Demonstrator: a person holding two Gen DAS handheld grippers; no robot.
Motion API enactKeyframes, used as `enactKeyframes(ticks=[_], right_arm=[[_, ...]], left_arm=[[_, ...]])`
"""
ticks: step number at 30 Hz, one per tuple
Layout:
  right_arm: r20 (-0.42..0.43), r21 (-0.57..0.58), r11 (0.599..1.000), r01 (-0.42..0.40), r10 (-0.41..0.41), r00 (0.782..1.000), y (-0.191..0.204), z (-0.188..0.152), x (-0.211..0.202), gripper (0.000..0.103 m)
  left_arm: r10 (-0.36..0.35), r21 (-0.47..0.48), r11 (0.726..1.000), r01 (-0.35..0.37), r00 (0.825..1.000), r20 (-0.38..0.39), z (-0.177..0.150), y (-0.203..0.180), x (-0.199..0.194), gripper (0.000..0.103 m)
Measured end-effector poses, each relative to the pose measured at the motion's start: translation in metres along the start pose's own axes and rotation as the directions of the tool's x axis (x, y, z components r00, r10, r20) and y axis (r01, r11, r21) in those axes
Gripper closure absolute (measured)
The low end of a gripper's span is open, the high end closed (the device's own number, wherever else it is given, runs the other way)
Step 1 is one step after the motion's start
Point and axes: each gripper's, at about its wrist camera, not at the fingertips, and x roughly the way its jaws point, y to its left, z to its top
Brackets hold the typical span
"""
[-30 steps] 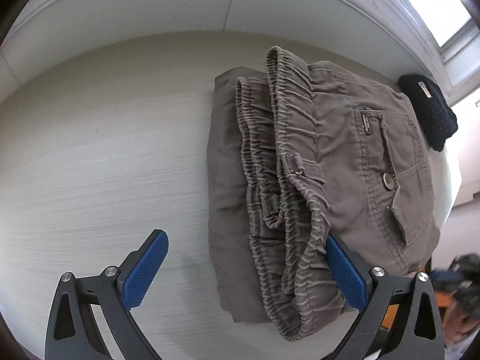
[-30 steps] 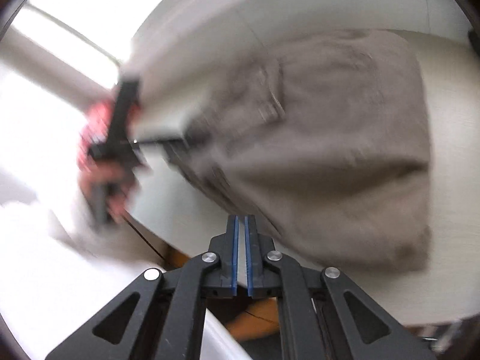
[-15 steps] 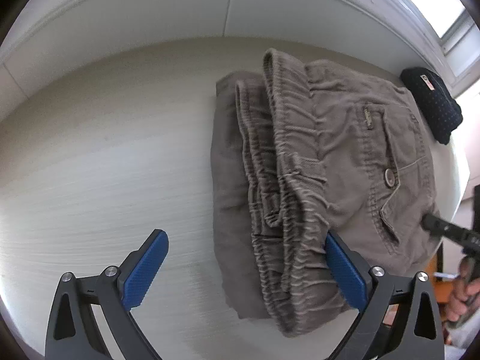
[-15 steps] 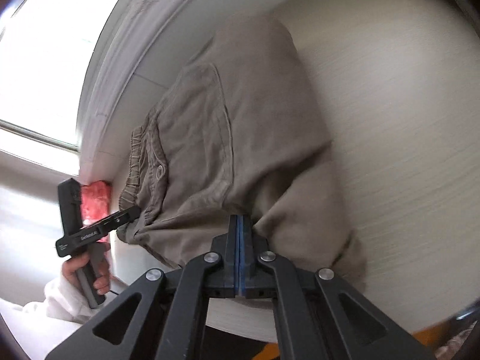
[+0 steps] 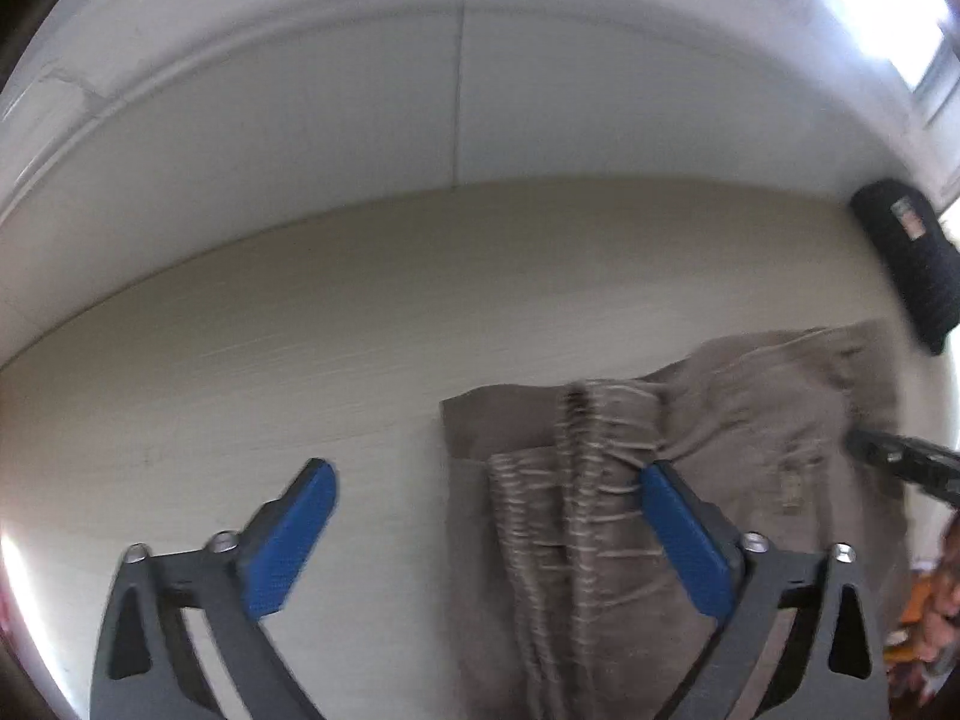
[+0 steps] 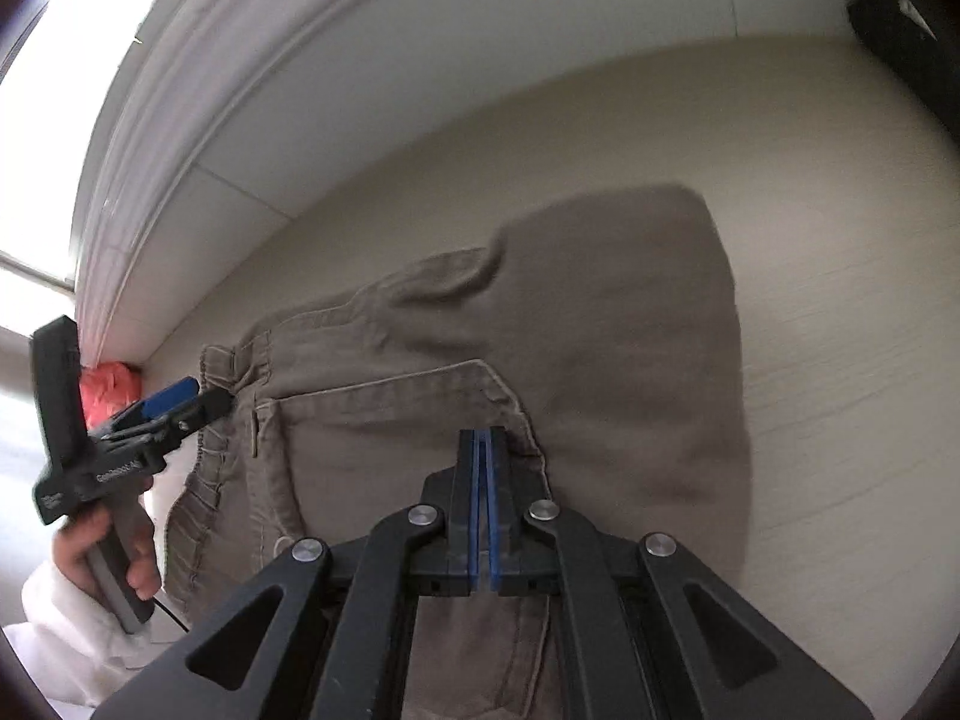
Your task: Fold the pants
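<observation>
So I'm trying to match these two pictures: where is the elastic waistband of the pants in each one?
Left wrist view: the waistband sits lower centre-right, running down between the blue pads.
Right wrist view: the waistband is at the left edge of the pants, beside the left hand-held gripper.
Shared landmark: the black item by the wall.

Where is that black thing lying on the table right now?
In the left wrist view the black thing lies at the far right of the table, by the wall, just beyond the folded brown pants.
</observation>
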Motion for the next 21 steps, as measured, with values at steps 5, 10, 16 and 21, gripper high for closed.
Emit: enactKeyframes(ticks=[5, 10, 16, 21], right_arm=[[-0.02, -0.034, 0.999, 0.021, -0.022, 1.0, 0.002, 0.004, 0.004, 0.103], [0.011, -0.192, 0.98, 0.06, -0.059, 0.998, 0.058, -0.02, -0.027, 0.103], [-0.04, -0.177, 0.984, 0.001, -0.008, 0.999, 0.065, -0.07, -0.013, 0.102], [-0.052, -0.105, 0.994, 0.006, -0.011, 0.999, 0.044, -0.059, -0.004, 0.103]], left_arm=[[0.051, -0.025, 0.998, -0.051, 0.999, -0.004, -0.001, -0.011, 0.003, 0.0], [0.006, -0.005, 1.0, -0.005, 0.998, 0.055, -0.025, -0.007, -0.04, 0.006], [0.043, 0.024, 0.999, -0.043, 0.999, 0.023, -0.078, 0.0, -0.049, 0.002], [0.098, 0.015, 0.995, -0.099, 0.995, 0.032, -0.071, 0.002, -0.033, 0.0]])
